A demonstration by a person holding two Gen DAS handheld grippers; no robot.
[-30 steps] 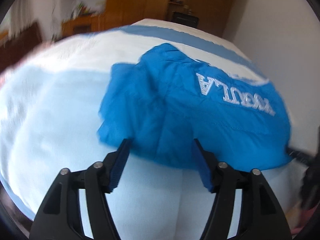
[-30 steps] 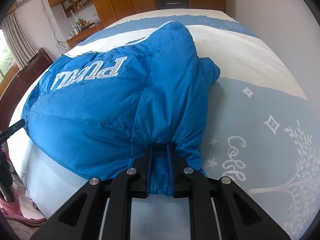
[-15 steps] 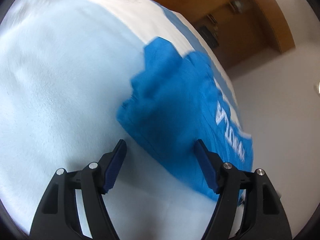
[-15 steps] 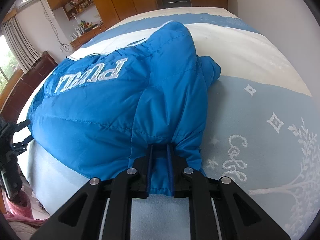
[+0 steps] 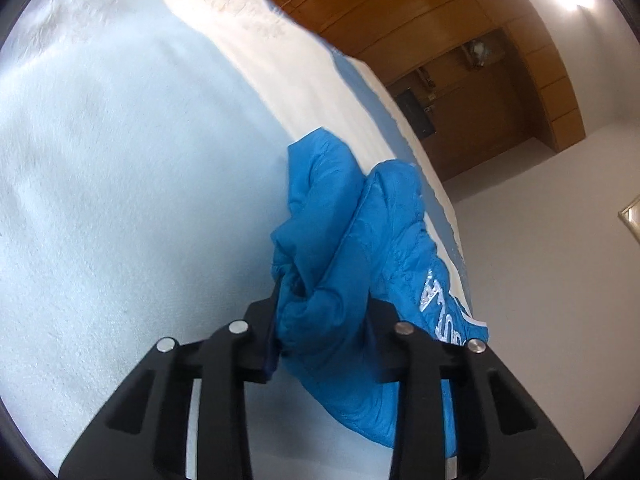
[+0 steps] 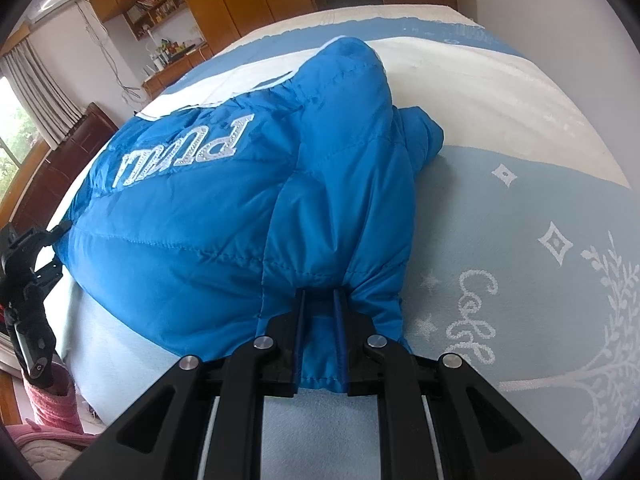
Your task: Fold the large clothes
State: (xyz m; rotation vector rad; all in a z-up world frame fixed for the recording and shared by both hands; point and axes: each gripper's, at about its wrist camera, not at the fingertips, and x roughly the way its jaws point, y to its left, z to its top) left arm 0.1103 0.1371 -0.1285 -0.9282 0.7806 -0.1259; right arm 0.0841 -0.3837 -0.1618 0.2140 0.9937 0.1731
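One blue jacket (image 6: pixel 224 240), one bed (image 6: pixel 520 216) (patterned cover), two tools (image 6: pixel 320 332).

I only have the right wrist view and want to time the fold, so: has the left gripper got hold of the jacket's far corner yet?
Observer: Its jaws are closing, and a bunched corner of the blue jacket sits between the left gripper fingers.
Operator: Is any lettering near that corner?
Observer: Yes, white letters run just right of the jaws.
Operator: What lies under that side?
Observer: Pale blue bedspread, with a cream band farther up.
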